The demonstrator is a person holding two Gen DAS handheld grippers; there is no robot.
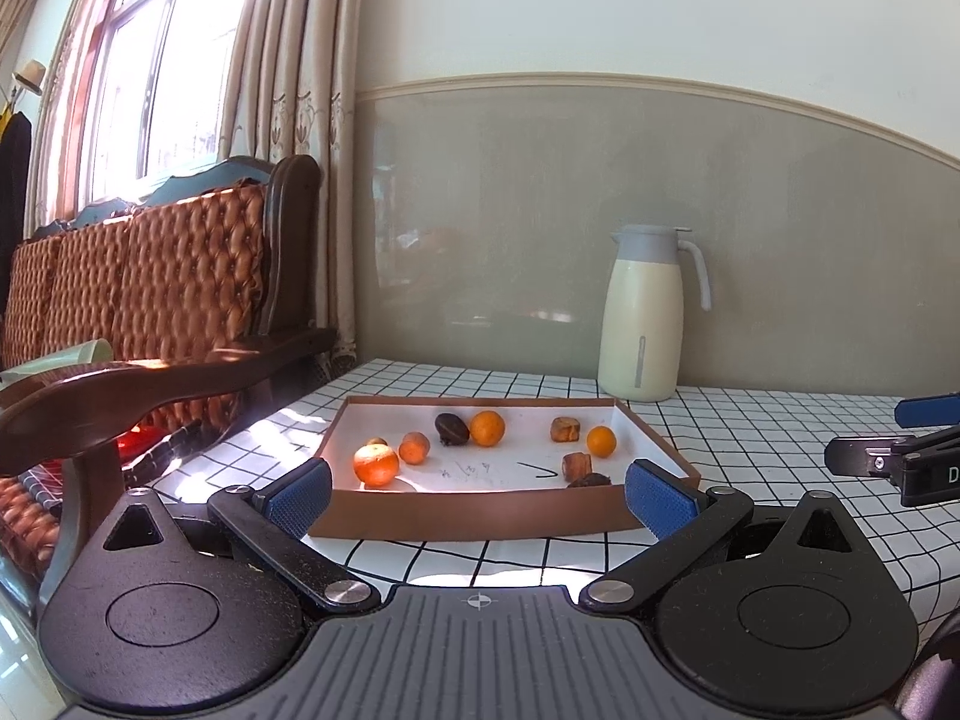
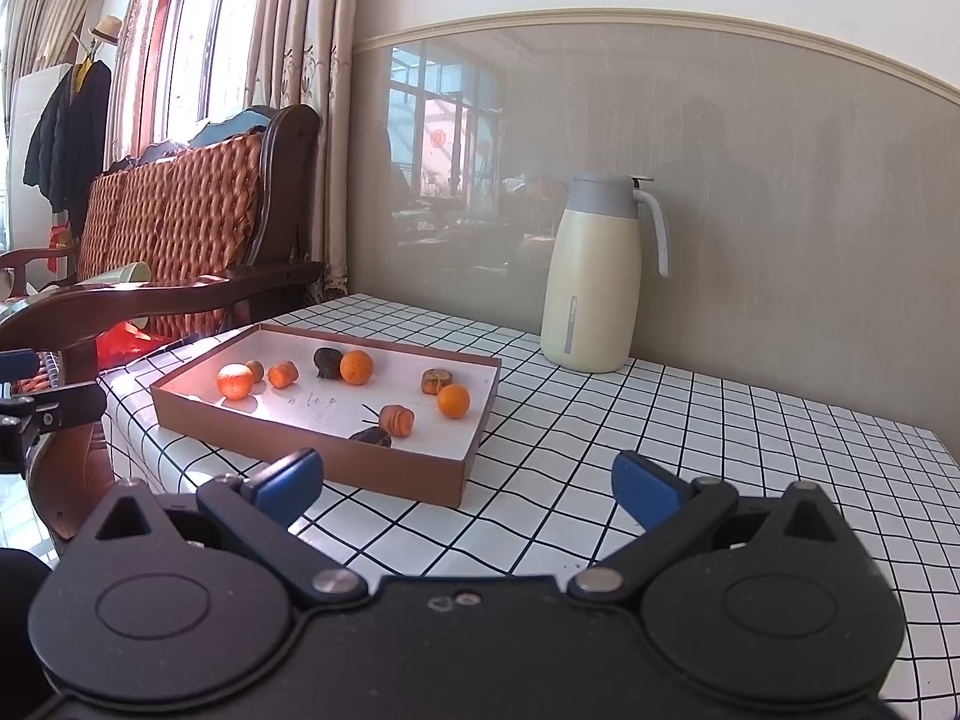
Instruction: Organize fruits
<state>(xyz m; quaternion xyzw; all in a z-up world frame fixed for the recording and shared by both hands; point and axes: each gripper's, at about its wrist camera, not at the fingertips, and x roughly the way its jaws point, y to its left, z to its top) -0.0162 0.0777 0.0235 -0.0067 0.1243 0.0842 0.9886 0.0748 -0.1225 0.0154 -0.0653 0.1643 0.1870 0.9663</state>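
Tools gape (both empty); three oranges.

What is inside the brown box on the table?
The box holds loose fruits: three oranges, one at, several smaller orange-brown pieces such as, and two dark ones, one at. Its near wall partly hides the other dark one.

Nine fruits, one tray, one jug

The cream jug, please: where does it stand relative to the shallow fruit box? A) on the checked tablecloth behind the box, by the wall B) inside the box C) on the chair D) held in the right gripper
A: the cream jug stands upright on the checked tablecloth beyond the shallow fruit box, near the wall, apart from it.
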